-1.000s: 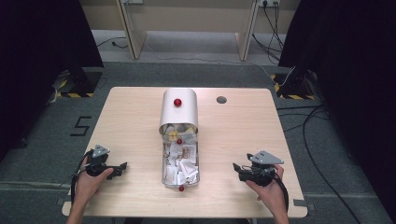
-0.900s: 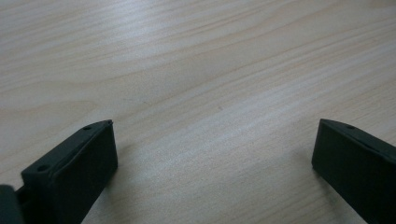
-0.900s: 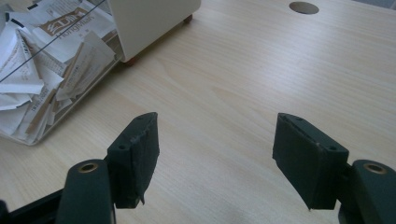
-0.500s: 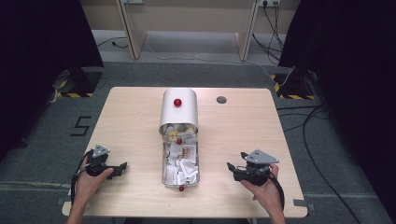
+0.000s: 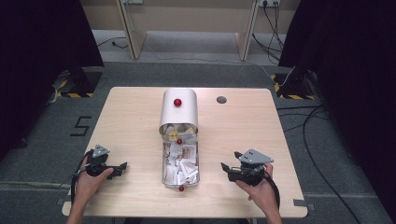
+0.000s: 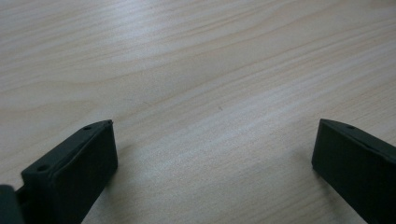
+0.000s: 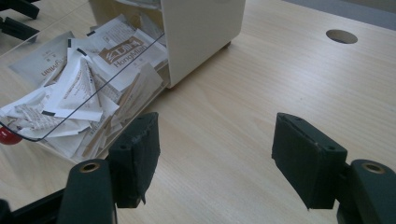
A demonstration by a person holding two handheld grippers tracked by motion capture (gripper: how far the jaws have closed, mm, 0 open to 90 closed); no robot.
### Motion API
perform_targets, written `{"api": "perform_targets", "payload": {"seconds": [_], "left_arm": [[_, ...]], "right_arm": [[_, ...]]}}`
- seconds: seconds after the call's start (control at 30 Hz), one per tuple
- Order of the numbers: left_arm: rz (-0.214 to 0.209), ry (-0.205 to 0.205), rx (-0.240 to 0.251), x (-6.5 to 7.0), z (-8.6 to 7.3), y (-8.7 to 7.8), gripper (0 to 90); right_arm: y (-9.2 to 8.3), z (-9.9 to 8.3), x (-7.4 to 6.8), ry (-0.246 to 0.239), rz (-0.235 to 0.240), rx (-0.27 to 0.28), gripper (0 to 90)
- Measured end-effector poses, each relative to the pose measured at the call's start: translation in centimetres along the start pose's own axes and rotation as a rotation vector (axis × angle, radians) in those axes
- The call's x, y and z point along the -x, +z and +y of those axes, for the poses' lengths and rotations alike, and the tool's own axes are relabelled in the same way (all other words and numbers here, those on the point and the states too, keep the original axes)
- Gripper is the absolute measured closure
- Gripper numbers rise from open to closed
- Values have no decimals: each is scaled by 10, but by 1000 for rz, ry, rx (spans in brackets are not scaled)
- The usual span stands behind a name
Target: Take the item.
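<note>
Pale wood grain is running under both of my claws on the table [image 5: 140, 116]. I am holding my left gripper [image 5: 122, 165] low over the bare tabletop, its jaws released and spread wide, nothing between them but wood in the left gripper view. I am holding my right gripper [image 7: 215, 154] released too, jaws well apart and gripping nothing. Just beyond its left jaw, the clear drawer [image 7: 28, 130] of the white box [image 7: 201, 32] is lying pulled out, heaped with paper sachets [image 7: 79, 84], one printed with brown lettering. A red knob [image 7: 7, 135] is sitting at the drawer's near end. Farther ahead, to the right of my right jaw, a round hole [image 7: 341, 36] is showing in the tabletop. From above, the box is sitting between my two claws, well apart from each.
</note>
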State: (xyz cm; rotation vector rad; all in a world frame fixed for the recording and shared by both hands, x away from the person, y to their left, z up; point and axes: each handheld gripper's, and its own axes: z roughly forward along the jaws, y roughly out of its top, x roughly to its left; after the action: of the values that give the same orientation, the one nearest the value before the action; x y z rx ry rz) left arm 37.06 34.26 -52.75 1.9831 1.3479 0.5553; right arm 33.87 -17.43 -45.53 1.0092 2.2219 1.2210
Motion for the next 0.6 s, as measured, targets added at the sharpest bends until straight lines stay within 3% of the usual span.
{"api": "perform_targets", "payload": {"seconds": [0.6], "left_arm": [[0,0,0,0,0,0,0]], "right_arm": [[12,7,-19,-38,58,-3,334]]}}
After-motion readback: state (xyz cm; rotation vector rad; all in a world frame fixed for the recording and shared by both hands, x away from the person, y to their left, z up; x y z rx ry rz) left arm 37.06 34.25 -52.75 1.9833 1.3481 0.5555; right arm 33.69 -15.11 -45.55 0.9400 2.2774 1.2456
